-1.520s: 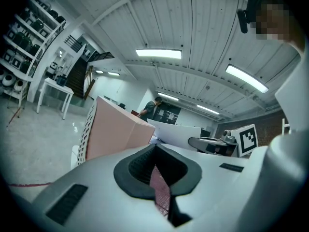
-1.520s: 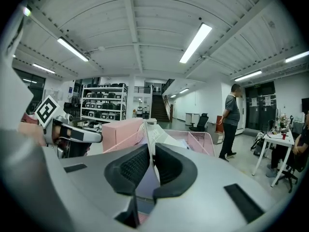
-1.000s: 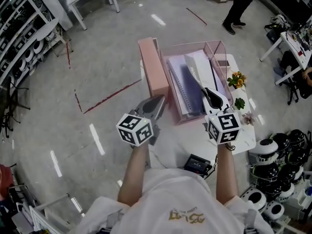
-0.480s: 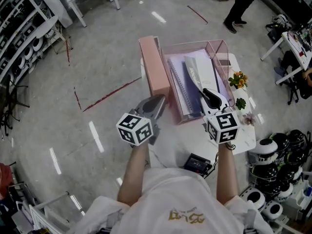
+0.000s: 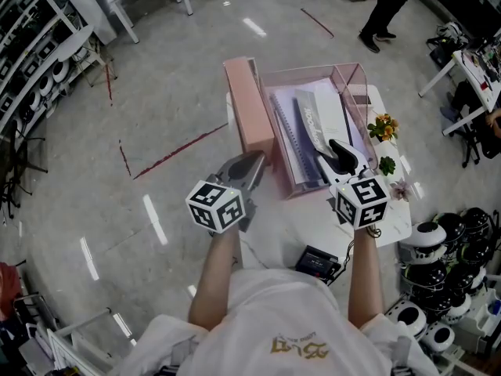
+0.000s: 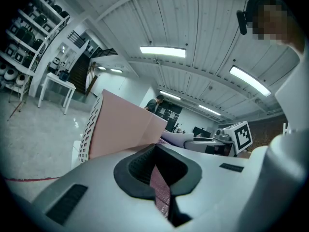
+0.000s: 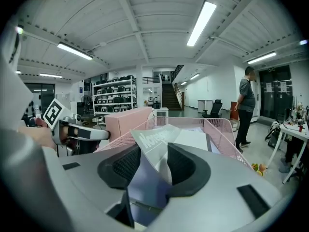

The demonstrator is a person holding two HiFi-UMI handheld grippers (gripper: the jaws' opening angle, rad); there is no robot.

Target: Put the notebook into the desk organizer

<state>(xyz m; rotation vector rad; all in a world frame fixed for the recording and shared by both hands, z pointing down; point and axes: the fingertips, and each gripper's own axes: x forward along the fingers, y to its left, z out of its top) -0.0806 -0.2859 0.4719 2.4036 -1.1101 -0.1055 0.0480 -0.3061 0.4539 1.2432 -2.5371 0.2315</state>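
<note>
The notebook, grey-white with a printed cover, leans inside the pink mesh desk organizer on the small table. My right gripper is at the notebook's near edge. Its jaws have just been opening, and in the right gripper view the notebook stands loose between the pads of the right gripper, in front of the organizer's mesh wall. My left gripper sits at the organizer's near left corner. In the left gripper view this gripper is shut on a thin pink mesh edge of the organizer.
A solid pink file box stands left of the organizer. A spiral notebook lies in the organizer too. Small flower pots stand on the white table, and a black device lies close to me. Helmets are stacked at right. A person stands far back.
The right gripper's jaws have spread apart from the notebook and the gripper has drawn back slightly toward me. The left gripper has not moved.
</note>
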